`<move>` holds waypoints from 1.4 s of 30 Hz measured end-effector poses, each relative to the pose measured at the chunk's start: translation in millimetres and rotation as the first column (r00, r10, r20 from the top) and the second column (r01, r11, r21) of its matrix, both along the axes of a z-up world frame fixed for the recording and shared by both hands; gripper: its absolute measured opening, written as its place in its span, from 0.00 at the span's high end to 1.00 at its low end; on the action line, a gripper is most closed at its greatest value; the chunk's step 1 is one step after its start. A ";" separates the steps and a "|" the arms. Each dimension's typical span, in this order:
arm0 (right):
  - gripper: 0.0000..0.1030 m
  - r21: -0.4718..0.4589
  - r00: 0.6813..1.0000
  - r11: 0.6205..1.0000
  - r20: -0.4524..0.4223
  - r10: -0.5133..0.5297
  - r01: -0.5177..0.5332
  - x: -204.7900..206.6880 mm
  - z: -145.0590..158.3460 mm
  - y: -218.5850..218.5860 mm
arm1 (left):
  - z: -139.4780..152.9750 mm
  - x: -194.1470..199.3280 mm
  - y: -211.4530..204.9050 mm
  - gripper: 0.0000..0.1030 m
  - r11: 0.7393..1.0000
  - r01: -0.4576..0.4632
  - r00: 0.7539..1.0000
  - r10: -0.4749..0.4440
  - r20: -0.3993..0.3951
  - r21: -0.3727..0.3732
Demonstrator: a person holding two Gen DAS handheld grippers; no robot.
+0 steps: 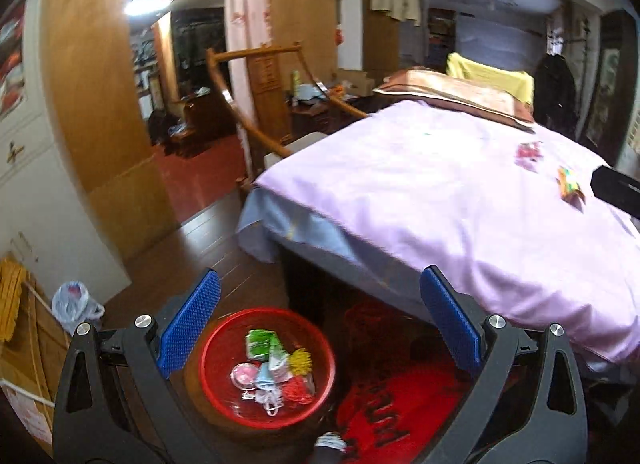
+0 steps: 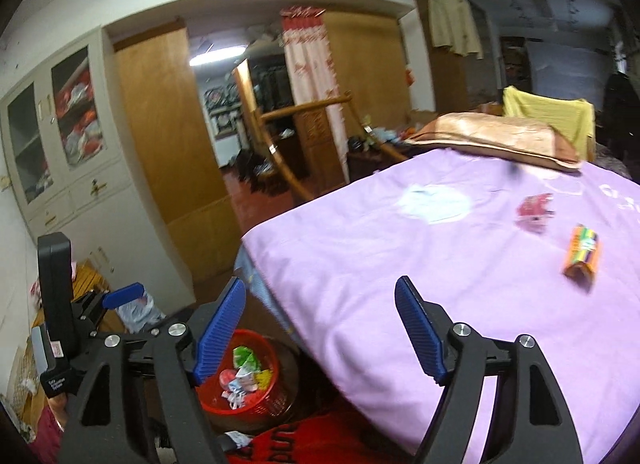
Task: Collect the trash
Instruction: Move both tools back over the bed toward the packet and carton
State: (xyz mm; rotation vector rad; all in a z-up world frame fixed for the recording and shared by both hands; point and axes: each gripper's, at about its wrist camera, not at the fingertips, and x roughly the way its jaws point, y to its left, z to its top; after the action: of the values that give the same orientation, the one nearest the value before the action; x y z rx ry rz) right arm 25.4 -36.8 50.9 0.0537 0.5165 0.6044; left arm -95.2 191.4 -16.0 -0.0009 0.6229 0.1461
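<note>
A red trash basket [image 1: 324, 352] sits on the floor at the bed's corner, holding several wrappers, a face mask and a yellow spiky ball. My left gripper [image 1: 320, 324] is open and empty above it. The basket also shows in the right wrist view [image 2: 269, 352]. My right gripper [image 2: 320, 328] is open and empty over the near corner of the purple bed [image 2: 400, 264]. On the bed lie an orange striped wrapper [image 2: 583, 254], a pink wrapper [image 2: 534, 212] and a white mask-like sheet [image 2: 434, 203]. The orange wrapper [image 1: 570, 181] and pink wrapper [image 1: 528, 153] show far right in the left view.
A red mat [image 1: 400, 416] lies by the basket. A plastic bag [image 1: 74, 306] sits on the floor by the white cabinet [image 2: 80, 167]. A pillow [image 2: 492, 137] lies at the bed's head. A wooden chair frame [image 1: 248, 111] stands beyond the bed. The left gripper body [image 2: 60, 304] shows at left.
</note>
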 end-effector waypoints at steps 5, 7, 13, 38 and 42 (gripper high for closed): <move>0.22 0.046 0.997 0.996 0.008 -0.075 0.074 -2.9 1.2 -47.1 | 8.2 0.3 -41.5 0.07 0.997 0.065 0.998 -0.065 0.013 0.034; 0.21 0.059 0.994 0.993 0.009 -0.105 0.104 -4.9 -1.2 -65.0 | 9.9 3.6 -57.1 0.07 0.995 0.089 0.996 -0.090 0.013 0.039; 0.14 0.058 0.978 0.977 0.031 -0.209 0.207 -5.2 -7.3 -110.7 | 10.1 23.6 -100.5 0.07 0.985 0.167 0.986 -0.167 -0.004 0.035; 0.05 -0.233 0.849 0.822 0.035 -0.527 0.520 103.7 -49.1 -215.1 | -2.7 197.3 -233.8 0.07 0.922 0.384 0.919 -0.375 -0.119 0.057; 0.05 -0.254 0.838 0.806 0.032 -0.545 0.535 117.7 -55.1 -223.1 | 3.0 227.5 -251.7 0.06 0.916 0.398 0.914 -0.391 -0.107 0.045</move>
State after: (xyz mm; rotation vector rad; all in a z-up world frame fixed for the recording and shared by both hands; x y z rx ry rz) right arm 143.1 -259.9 -4.3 -0.0300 0.5852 -0.0304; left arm 132.3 -60.3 -13.1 0.1970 0.7021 -0.2279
